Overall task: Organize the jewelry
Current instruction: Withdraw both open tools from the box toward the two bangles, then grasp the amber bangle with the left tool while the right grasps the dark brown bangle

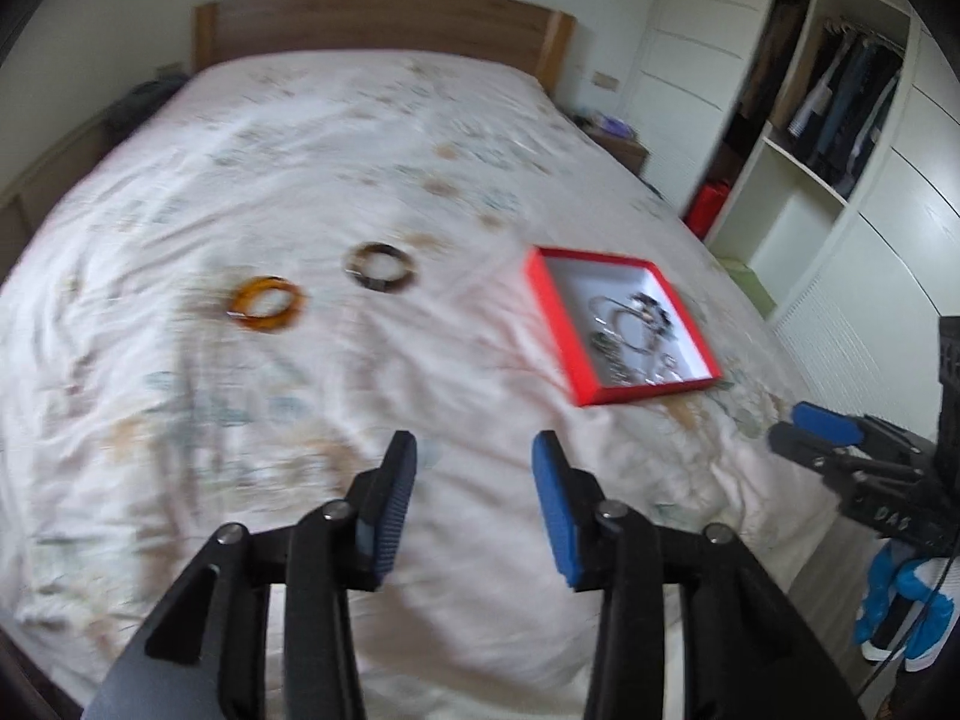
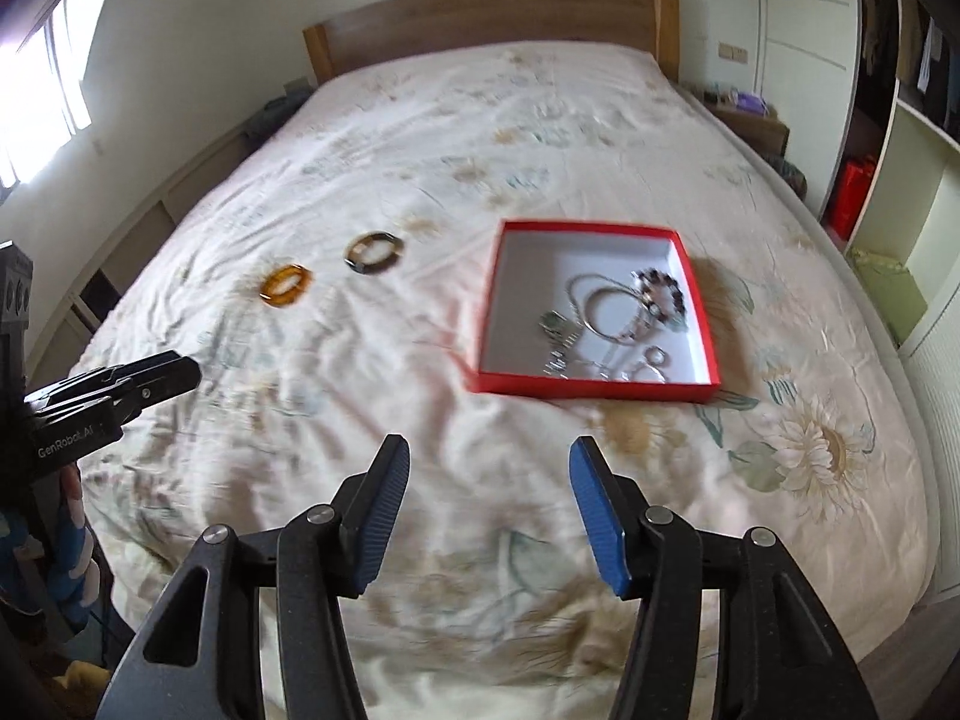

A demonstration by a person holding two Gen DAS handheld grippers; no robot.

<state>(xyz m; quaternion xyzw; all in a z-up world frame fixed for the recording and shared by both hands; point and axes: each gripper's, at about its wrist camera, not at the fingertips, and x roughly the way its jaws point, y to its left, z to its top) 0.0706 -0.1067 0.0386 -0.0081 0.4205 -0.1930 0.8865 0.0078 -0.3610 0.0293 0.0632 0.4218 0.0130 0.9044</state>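
Note:
A red box (image 2: 591,386) with a white floor lies on the bed and holds several pieces of jewelry, among them a silver bangle (image 2: 612,315) and a dark beaded bracelet (image 2: 660,294). Left of it on the bedspread lie an amber bangle (image 2: 286,285) and a brown mottled bangle (image 2: 373,252), apart from each other. The left wrist view shows the same red box (image 1: 651,391), amber bangle (image 1: 267,303) and brown bangle (image 1: 381,266). My left gripper (image 1: 474,450) hangs open and empty over the bed's near end. My right gripper (image 2: 489,456) is open and empty too, short of the box.
A wooden headboard (image 2: 492,12) closes the far end of the bed. White wardrobe shelving (image 1: 810,180) with hanging clothes stands to the right, with a red bag (image 2: 852,192) low beside it. A window (image 2: 42,84) is at the left. Blue-and-white shoes (image 1: 900,618) sit on the floor.

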